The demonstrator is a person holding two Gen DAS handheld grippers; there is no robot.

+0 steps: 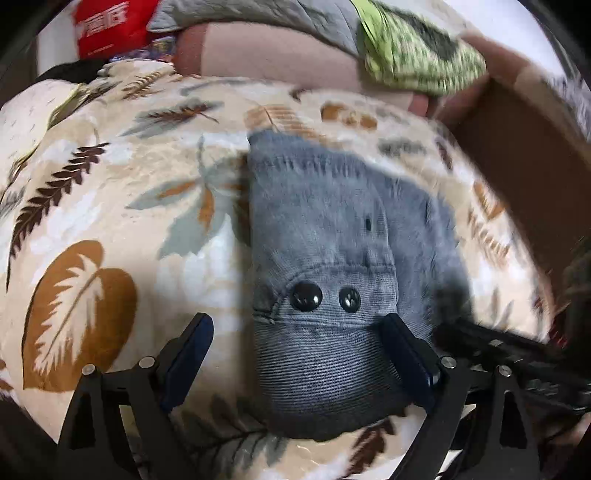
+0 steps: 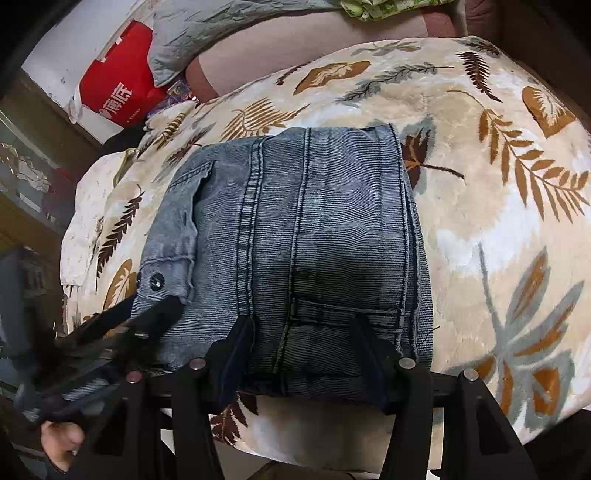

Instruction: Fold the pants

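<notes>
Pants [image 2: 295, 236] far edge blurred, leftward

A lived-in home room, likely a bedroom.
A leaf-print plush blanket [image 2: 480, 155] fills the frame; a grey quilt [image 2: 207, 33] and red bag [image 2: 122, 88] sit upper left.

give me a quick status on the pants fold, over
Left gripper open at the waistband end. Right gripper open at the near edge. Pants folded compact on leaf blanket. Nothing in the way.
</notes>
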